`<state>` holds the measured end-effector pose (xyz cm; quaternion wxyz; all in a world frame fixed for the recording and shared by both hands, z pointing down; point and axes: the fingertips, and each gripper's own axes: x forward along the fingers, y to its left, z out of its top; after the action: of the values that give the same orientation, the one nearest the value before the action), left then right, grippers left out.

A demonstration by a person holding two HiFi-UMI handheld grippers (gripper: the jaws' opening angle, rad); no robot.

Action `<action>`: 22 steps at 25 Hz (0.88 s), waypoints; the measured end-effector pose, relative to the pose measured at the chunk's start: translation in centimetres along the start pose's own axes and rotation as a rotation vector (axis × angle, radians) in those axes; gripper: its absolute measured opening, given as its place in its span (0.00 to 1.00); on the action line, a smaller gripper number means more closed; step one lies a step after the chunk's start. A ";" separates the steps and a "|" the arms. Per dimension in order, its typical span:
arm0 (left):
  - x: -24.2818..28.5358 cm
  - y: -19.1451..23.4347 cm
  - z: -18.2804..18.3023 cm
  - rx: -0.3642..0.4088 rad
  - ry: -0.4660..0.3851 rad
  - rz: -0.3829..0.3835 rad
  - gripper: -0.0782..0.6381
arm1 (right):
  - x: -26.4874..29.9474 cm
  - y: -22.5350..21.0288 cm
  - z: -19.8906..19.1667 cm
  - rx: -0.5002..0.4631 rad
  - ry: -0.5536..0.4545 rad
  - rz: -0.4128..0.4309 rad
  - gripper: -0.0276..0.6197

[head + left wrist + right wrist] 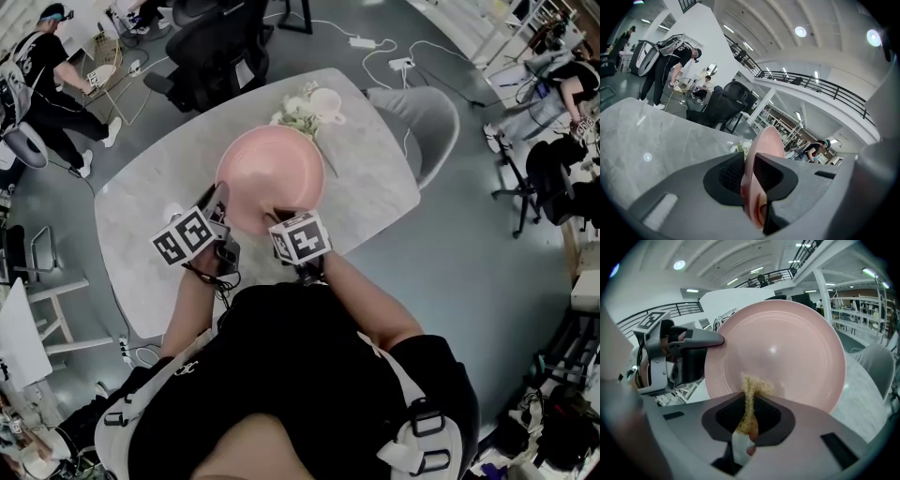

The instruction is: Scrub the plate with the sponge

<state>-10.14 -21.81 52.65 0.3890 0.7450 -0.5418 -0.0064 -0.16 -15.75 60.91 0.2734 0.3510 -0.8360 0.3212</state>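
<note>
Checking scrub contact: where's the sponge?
Right gripper view: sponge pinched in the right gripper, tip at the pink plate's lower centre; left gripper clamps the rim.

quick count: 1 pink plate (270, 173), 1 sponge (751, 399), 2 grippers – left gripper (219, 194), right gripper (277, 218), 1 table (370, 183), 2 chairs – black chair (211, 47), grey chair (424, 117), 2 bystanders – left bystander (42, 80), right bystander (562, 84)

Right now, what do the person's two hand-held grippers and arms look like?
The left hand-held gripper and the right hand-held gripper look alike: a light grey shell around black ribbed pads. Each carries a white cube with black square markers: the left cube, the right cube. A thin black cable hangs by the left one. The person wears a black short-sleeved top.
</note>
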 end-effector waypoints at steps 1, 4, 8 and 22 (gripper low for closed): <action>0.1 -0.2 -0.2 0.002 0.004 -0.004 0.19 | 0.0 0.3 0.1 0.020 0.002 0.022 0.13; 0.4 -0.8 -0.8 0.008 0.017 -0.019 0.19 | 0.0 1.1 0.5 0.060 -0.006 0.078 0.13; 0.6 -1.5 -1.4 0.014 0.041 -0.040 0.19 | -0.2 2.1 1.7 0.063 -0.032 0.118 0.13; 0.8 -3.5 -4.5 0.149 0.184 -0.149 0.19 | -1.6 0.6 6.8 -0.198 -0.161 -0.066 0.13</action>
<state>-5.04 -19.46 54.08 0.3793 0.8073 -0.4461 0.0734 -1.27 -19.73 55.25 0.2489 0.3742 -0.8710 0.1987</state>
